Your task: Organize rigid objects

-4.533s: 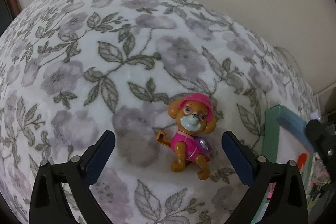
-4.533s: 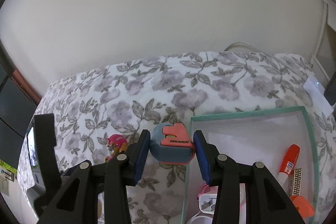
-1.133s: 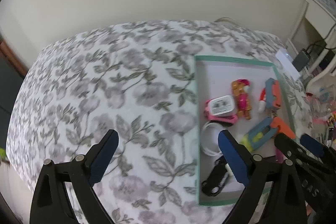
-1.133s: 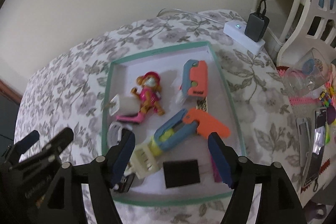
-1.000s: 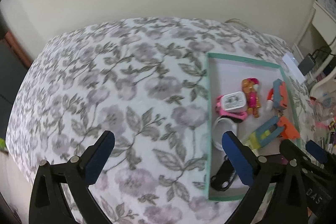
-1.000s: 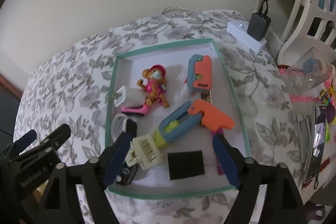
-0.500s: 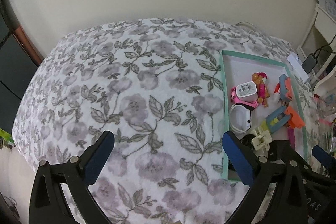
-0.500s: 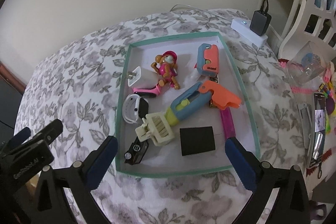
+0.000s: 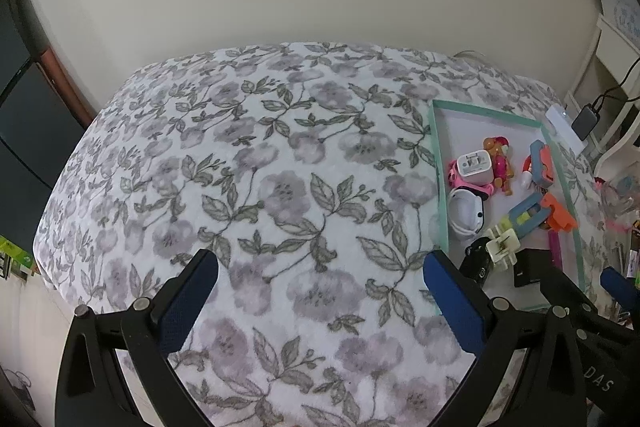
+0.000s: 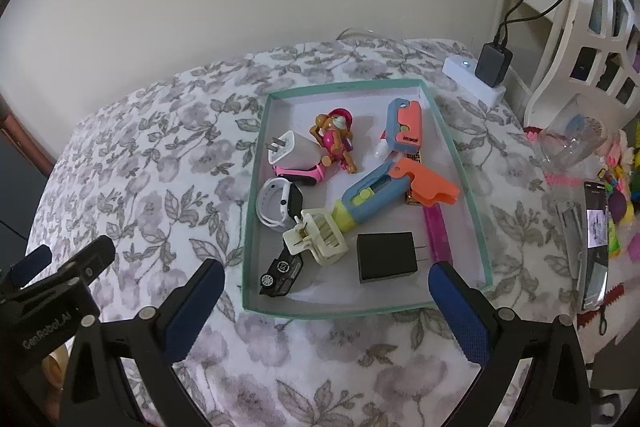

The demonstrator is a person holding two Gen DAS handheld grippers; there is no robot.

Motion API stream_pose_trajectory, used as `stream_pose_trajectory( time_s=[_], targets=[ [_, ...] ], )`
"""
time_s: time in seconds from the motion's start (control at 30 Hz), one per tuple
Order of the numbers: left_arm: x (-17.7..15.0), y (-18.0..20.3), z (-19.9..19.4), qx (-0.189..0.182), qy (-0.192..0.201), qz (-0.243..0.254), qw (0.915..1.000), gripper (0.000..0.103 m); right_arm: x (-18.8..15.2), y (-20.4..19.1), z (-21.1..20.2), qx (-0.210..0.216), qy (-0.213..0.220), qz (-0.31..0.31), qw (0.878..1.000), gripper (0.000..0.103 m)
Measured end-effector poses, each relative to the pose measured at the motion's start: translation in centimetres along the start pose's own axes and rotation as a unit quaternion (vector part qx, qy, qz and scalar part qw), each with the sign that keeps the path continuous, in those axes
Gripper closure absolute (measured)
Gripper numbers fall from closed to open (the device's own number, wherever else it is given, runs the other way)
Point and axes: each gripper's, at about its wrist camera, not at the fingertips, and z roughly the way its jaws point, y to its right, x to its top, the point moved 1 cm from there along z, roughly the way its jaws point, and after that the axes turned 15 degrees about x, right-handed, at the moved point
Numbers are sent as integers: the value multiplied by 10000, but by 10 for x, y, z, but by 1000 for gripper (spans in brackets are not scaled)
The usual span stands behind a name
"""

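Green-rimmed tray on the floral bedspread, holding the gathered rigid objects. Right gripper: jaws spread fully apart, having just finished opening, nothing between them; the tray's near rim lies just beyond its fingertips. Inside the tray, the pup figure lies toward the far side, the black charger and toy car by the near rim. Left gripper: jaws wide apart and empty over bare bedspread, left of the tray.

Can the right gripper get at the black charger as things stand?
Probably yes. The right gripper is open and empty, and the black charger lies flat near the tray's near edge, uncovered on top. The cream clip sits close on its left, so clearance there is tight.
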Motion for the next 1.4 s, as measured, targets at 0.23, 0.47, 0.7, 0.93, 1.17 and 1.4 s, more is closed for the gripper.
stream_pose_trajectory(
  time_s=[0.23,0.47,0.7,0.93,1.17,1.4],
  targets=[
    [-6,-10,-2,102,-53,-34,9999,1,-6,-5,-9,-84,82,-79,9999,0],
    [-13,-14,0,142,-122,36,9998,1,-8,-9,-17,-149,169,-173,9996,0],
    [-17,-17,0,147,-160,39,9998,1,-9,-12,-14,-182,105,-272,9994,0],
    [-17,-19,3,188,-225,-13,9996,1,-8,-12,-13,-181,91,-288,9994,0],
    [-17,-19,4,224,-251,-21,9994,1,-9,-12,-12,-175,77,-328,9993,0],
    [-17,-18,6,229,-274,-12,9994,1,-9,-11,-11,-193,45,-347,9992,0]
  ],
)
